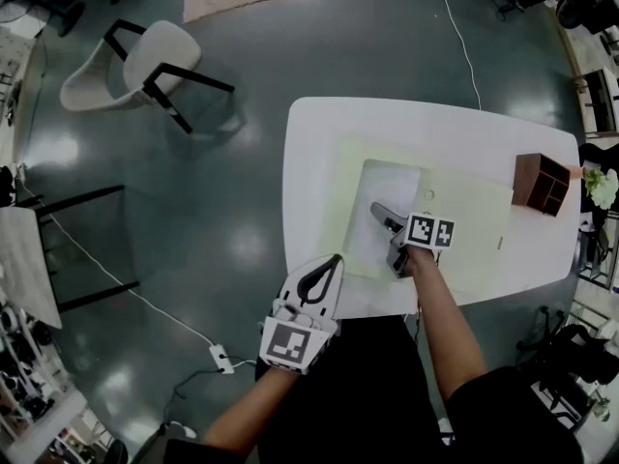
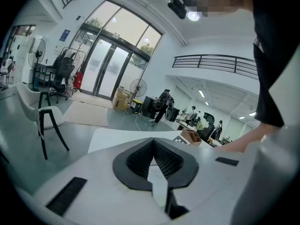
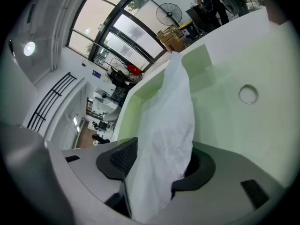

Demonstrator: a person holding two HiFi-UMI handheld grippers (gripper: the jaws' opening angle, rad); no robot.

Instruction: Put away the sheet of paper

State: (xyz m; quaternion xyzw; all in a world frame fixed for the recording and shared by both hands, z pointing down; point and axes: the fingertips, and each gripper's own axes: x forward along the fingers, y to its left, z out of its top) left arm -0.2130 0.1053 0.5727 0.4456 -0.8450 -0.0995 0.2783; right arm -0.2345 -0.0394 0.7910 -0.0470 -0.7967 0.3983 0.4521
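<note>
A white sheet of paper (image 1: 387, 206) lies on a pale green mat (image 1: 474, 220) on the white table (image 1: 319, 133). My right gripper (image 1: 385, 238) is at the sheet's near edge. In the right gripper view the crumpled paper (image 3: 171, 116) rises between the jaws of the right gripper (image 3: 161, 161), which stand wide apart; the left pad (image 3: 123, 157) shows bare beside it. My left gripper (image 1: 332, 262) hovers at the table's front edge, tips together and empty. In its own view the left gripper (image 2: 153, 142) has nothing in it.
A brown wooden organiser (image 1: 542, 184) stands at the table's right end, with a plant (image 1: 602, 189) beyond it. A small metal ring (image 3: 248, 93) lies on the mat. A beige chair (image 1: 135, 66) and a power strip (image 1: 222, 359) are on the floor to the left.
</note>
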